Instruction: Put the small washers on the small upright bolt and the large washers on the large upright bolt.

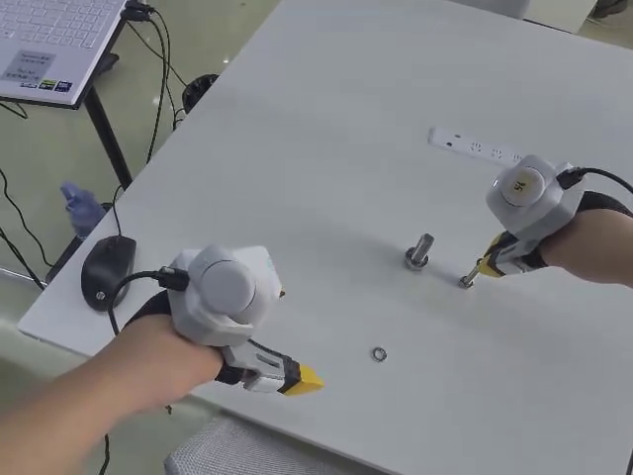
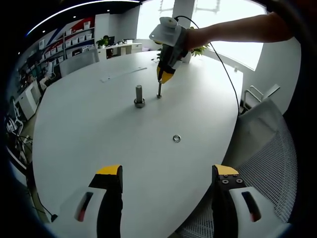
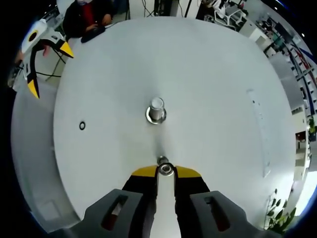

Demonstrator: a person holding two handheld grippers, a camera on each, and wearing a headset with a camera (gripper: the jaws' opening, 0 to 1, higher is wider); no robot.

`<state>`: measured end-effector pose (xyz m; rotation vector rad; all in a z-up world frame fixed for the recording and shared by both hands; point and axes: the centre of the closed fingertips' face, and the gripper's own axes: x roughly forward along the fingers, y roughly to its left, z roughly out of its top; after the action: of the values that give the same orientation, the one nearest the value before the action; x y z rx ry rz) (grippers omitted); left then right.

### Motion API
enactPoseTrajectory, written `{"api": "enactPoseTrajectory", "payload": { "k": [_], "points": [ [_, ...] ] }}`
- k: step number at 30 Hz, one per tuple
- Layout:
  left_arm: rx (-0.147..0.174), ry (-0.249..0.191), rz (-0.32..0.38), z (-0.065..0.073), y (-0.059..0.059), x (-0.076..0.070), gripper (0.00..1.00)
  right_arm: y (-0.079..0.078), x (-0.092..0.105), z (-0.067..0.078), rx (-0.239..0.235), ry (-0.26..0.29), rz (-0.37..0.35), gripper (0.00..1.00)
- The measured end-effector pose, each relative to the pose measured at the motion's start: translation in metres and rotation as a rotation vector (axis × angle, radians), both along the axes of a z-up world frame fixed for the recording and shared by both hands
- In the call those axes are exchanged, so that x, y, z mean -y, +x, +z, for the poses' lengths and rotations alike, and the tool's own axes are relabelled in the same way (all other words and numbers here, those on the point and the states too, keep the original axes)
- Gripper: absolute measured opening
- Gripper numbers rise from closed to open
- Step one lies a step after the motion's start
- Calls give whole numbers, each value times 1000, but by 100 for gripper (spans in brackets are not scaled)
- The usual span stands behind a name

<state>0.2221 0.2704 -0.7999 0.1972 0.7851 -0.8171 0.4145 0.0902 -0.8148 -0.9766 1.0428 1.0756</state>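
Right gripper view: we see the right gripper (image 3: 165, 171) pinching a washer (image 3: 166, 169) atop the small bolt (image 2: 159, 90), near the large bolt (image 3: 157, 110). Left gripper (image 2: 167, 171) is wide open, empty; second washer (image 1: 379, 354) lies on the table (image 1: 326, 148).

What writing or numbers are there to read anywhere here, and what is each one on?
Round yellow sticker on the right gripper: a number, too blurred to read.
Stickers on the laptop: too small to read.
Wall signs in the left gripper view: blurred.
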Motion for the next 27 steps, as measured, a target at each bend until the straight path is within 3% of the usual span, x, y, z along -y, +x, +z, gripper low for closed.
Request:
{"api": "enactPoseTrajectory", "payload": {
  "k": [23,27],
  "points": [
    [-9,-4,17,-3,-3,-5,72,-1,0,-23,-15,-26,20,13],
    [14,-41,21,5,-2,-1,73,-3,0,-28,-21,-28,21,13]
  ]
}}
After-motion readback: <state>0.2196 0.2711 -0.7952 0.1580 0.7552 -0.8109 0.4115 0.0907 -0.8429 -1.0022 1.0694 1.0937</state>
